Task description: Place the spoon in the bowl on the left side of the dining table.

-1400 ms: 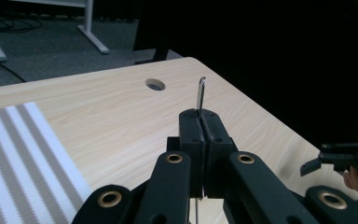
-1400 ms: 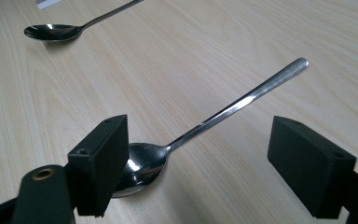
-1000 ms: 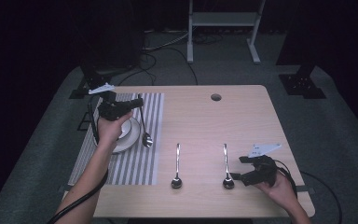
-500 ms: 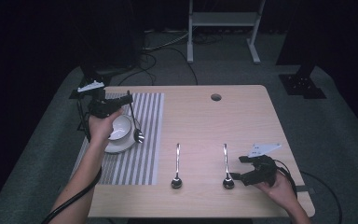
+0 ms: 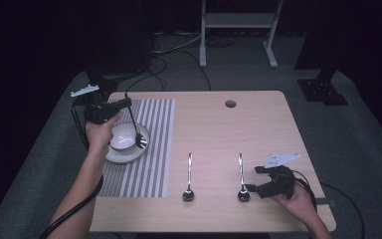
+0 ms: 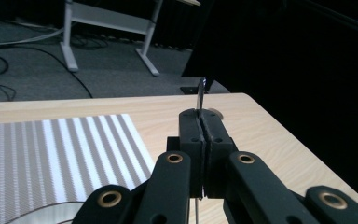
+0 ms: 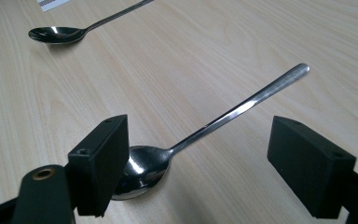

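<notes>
At the far left, the left claw [image 5: 122, 103] is clamped on a spoon [image 5: 134, 127] by its handle. The spoon hangs steeply, its scoop over the right rim of the bowl [image 5: 121, 134], which sits on a plate [image 5: 124, 156] on the striped mat [image 5: 151, 149]. Gripping high on the handle keeps the claw clear of the bowl and lets the scoop go in first; this looks like setting the spoon into the bowl. In the left gripper view the pads [image 6: 190, 135] meet on the thin handle, whose tip sticks up above them. The plate lies near the mat's left edge, close to the bench [image 5: 258, 119] edge, so there is little room to swing outward there; the open way is rightward over the mat.

On bare wood right of the mat lie a second spoon [image 5: 189, 179] and a third spoon [image 5: 241, 178], parallel, scoops toward the person, well apart. The right claw [image 5: 252, 188] stands open, resting low at the third spoon's scoop; in the right gripper view the left pad [image 7: 103, 161] is just beside the scoop and the other is well off. It seems poised to pick that spoon up. The bench's far half is open, apart from a cable hole [image 5: 230, 103].
</notes>
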### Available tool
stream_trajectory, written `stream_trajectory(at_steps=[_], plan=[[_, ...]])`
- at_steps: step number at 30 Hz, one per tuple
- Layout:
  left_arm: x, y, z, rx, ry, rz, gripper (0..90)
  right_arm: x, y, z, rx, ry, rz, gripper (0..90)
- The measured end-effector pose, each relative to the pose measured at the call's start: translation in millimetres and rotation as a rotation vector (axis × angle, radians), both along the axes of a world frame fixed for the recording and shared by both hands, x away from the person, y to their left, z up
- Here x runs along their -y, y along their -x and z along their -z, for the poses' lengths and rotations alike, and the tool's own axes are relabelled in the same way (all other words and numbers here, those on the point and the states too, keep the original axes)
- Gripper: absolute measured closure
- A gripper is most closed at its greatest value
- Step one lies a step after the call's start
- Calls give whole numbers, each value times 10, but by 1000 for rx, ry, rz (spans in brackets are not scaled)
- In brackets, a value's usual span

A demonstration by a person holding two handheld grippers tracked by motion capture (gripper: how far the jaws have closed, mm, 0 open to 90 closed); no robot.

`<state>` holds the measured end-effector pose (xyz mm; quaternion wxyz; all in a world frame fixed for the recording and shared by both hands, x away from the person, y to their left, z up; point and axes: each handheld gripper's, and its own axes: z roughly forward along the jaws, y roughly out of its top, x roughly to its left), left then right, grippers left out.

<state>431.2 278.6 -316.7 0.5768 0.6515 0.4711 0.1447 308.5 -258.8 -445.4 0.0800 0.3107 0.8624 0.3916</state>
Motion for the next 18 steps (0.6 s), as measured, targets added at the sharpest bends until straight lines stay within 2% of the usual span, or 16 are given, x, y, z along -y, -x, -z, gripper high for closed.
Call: stream_trajectory(at_steps=[11,15,18], plan=[[-249,18,-114,11,3,-74,892,-6,1,0,-4,5,-2,196],[-324,19,-111,8,-2,-99,891,-7,0,-2,-1,3,-4,195],[-378,18,-87,1,10,-119,892,-8,-1,-5,-1,3,-6,196]])
